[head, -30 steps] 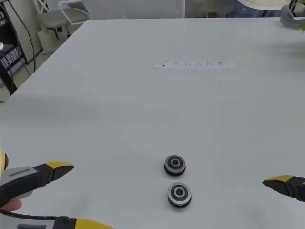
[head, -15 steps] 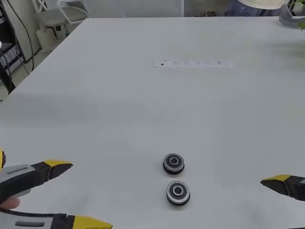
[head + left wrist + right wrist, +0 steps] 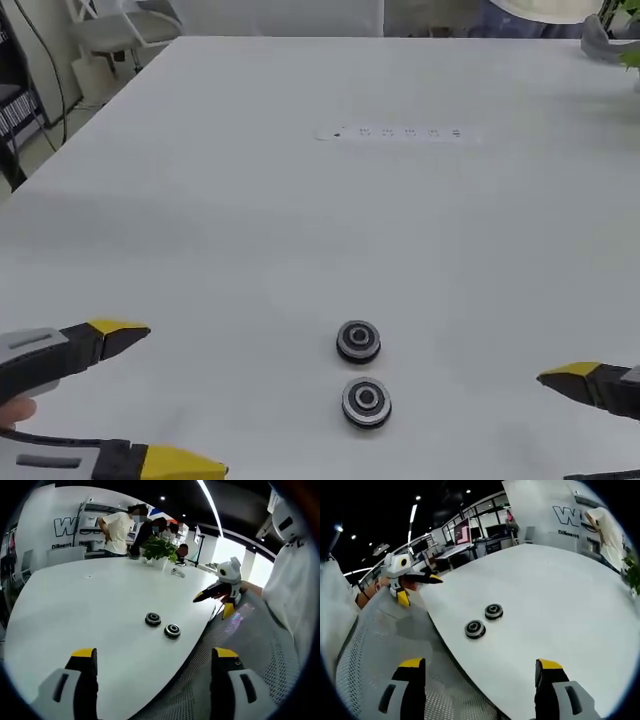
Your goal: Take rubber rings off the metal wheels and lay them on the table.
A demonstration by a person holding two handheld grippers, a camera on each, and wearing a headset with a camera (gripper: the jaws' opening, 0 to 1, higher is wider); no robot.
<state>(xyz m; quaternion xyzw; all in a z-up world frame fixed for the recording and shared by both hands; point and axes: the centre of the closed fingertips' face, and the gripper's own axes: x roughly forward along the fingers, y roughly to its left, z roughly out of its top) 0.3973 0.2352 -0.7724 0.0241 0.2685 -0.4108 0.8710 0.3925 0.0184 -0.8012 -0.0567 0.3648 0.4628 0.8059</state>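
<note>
Gleaming round metal wheels (image 3: 358, 341), black-rimmed

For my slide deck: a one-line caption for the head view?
Open left gripper and open right gripper flank the far wheel and near wheel on the white table.

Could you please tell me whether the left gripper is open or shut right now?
Open. The left gripper has its two yellow-tipped jaws standing wide apart, with nothing held between them.
</note>
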